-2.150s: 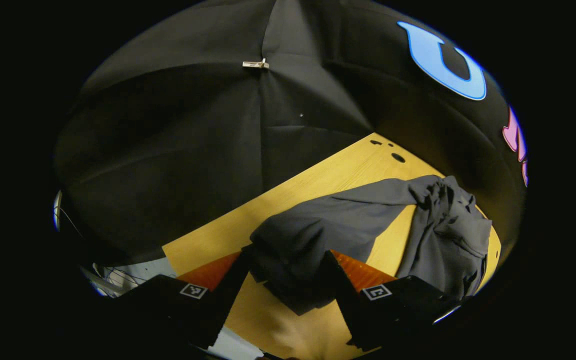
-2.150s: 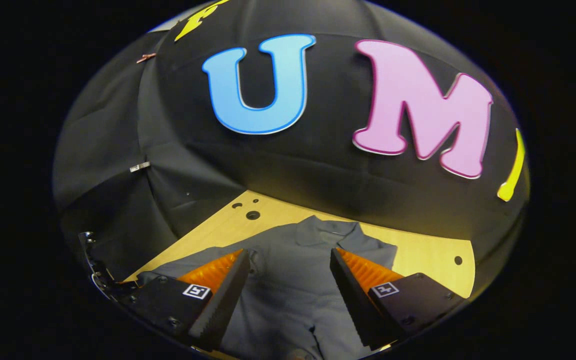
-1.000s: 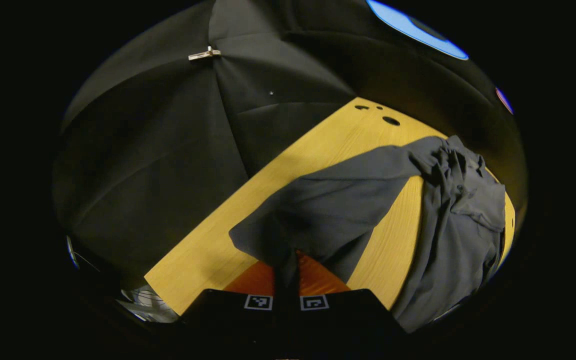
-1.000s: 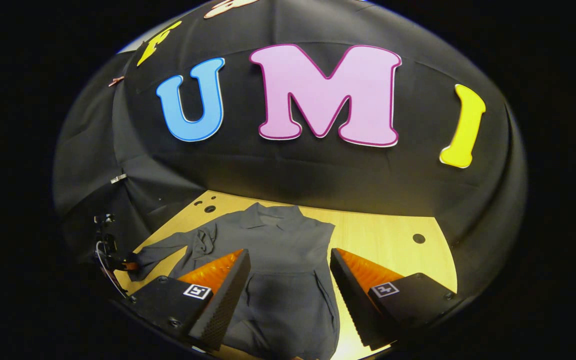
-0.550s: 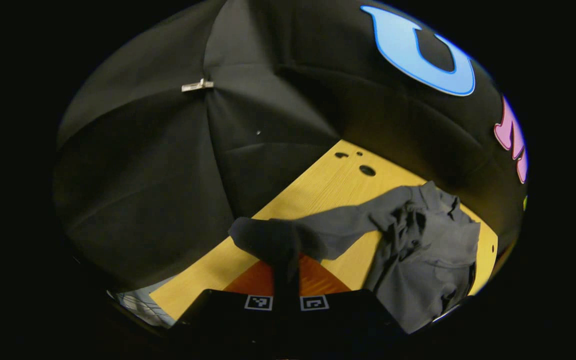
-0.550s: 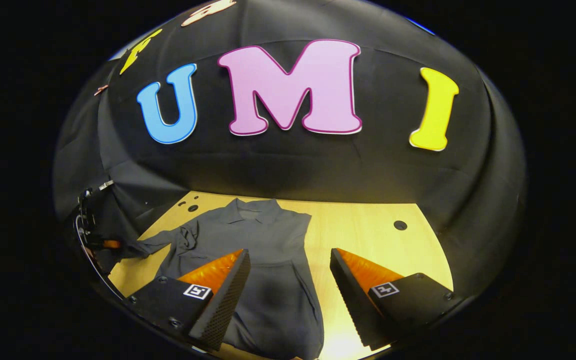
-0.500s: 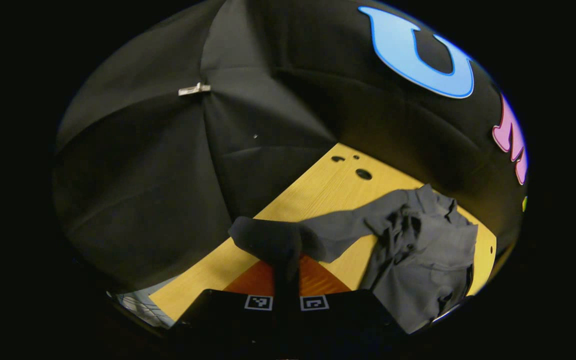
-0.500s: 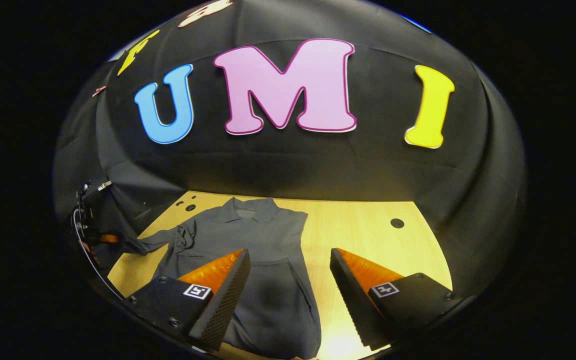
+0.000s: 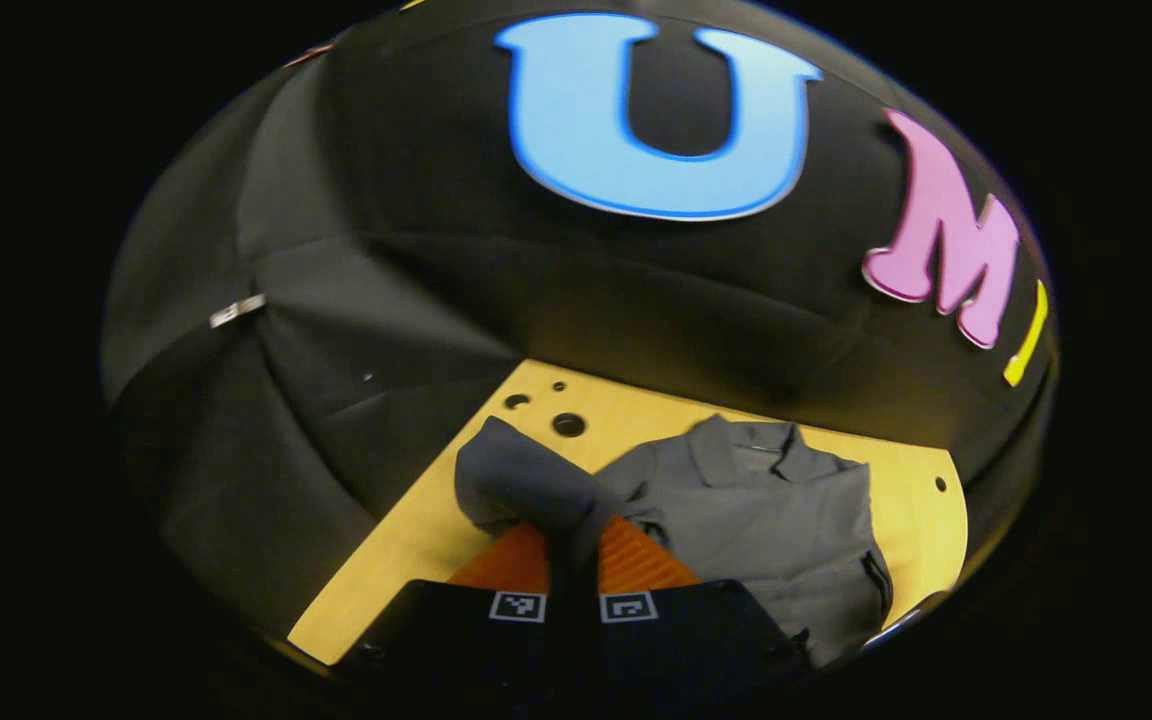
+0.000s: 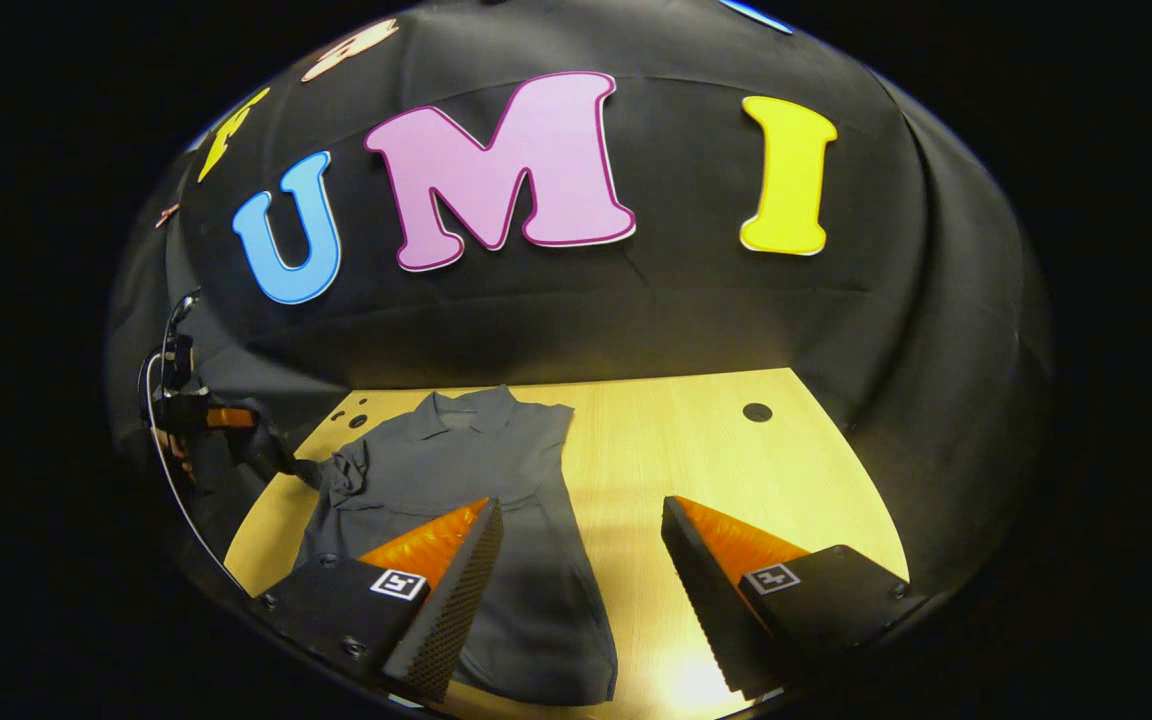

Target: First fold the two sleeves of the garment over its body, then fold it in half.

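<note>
Left gripper view: the left gripper [image 9: 573,545] has its fingers pressed together on the end of a grey sleeve [image 9: 526,485], pinching it; the cloth bunches in a rounded lump just ahead of the fingertips and drapes over them. Beyond and to the right of the fingers the grey garment [image 9: 766,520] lies on the wooden table [image 9: 416,545], collar toward the far wall, its body fairly flat with a dark seam or opening along its right edge. The held sleeve runs from the fingertips back to the garment's near shoulder. Three round holes [image 9: 568,424] sit in the table just ahead of the sleeve lump. A small metal clip [image 9: 237,310] shows on the black wall cloth, far left. Right gripper view: the right gripper [image 10: 581,570] has its fingers spread wide, with nothing between them. The garment [image 10: 456,480] lies ahead and left, its lower body passing under the left finger; bare table [image 10: 736,470] shows between and beyond the fingers, with one hole [image 10: 757,411] farther ahead on the right. Far left, the other gripper [image 10: 211,420] is raised, with the sleeve [image 10: 281,460] stretched from it to the garment's shoulder. No containers seen in either view.
</note>
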Demonstrator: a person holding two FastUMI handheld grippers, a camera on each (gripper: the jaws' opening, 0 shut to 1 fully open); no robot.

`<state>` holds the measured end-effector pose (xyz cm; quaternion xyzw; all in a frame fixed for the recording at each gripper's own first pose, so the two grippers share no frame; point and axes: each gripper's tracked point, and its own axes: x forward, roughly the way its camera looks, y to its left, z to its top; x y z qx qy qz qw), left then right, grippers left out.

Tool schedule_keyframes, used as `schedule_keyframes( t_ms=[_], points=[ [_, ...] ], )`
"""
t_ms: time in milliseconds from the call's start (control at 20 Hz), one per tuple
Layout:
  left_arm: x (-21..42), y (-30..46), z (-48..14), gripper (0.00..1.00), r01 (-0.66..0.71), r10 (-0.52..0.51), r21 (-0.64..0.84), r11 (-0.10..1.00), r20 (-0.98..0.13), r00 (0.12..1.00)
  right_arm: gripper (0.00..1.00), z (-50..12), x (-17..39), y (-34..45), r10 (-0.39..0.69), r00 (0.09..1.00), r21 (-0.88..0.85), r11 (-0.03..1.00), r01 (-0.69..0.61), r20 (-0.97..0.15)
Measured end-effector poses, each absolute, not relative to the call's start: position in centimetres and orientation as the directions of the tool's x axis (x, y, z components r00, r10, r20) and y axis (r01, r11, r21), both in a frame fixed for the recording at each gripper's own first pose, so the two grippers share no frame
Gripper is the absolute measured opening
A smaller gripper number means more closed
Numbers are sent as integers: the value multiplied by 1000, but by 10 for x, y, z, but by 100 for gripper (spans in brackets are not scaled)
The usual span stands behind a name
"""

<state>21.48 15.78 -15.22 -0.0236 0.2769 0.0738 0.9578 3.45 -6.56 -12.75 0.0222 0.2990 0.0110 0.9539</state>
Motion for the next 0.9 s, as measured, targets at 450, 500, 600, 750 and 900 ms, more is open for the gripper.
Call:
schedule_keyframes(
  t_ms=[450,500,600,750,900],
  points=[
    [263,-21,-179,5,133,-112,-4,991,-572,813,99,-135,10,-109,-17,811,46,997,54,-585],
    [266,-39,-183,5,160,-141,-18,987,-572,808,99,-136,7,-114,-22,807,47,997,62,-589],
    [273,-73,-193,5,202,-192,-50,978,-585,788,99,-140,1,-125,-31,801,51,996,77,-598],
    [286,-114,-213,6,223,-217,-69,972,-617,756,99,-144,-6,-141,-48,791,47,994,97,-611],
    [290,-140,-232,8,258,-214,-26,966,-644,735,99,-147,-10,-157,-71,784,42,992,123,-617]
  ],
)
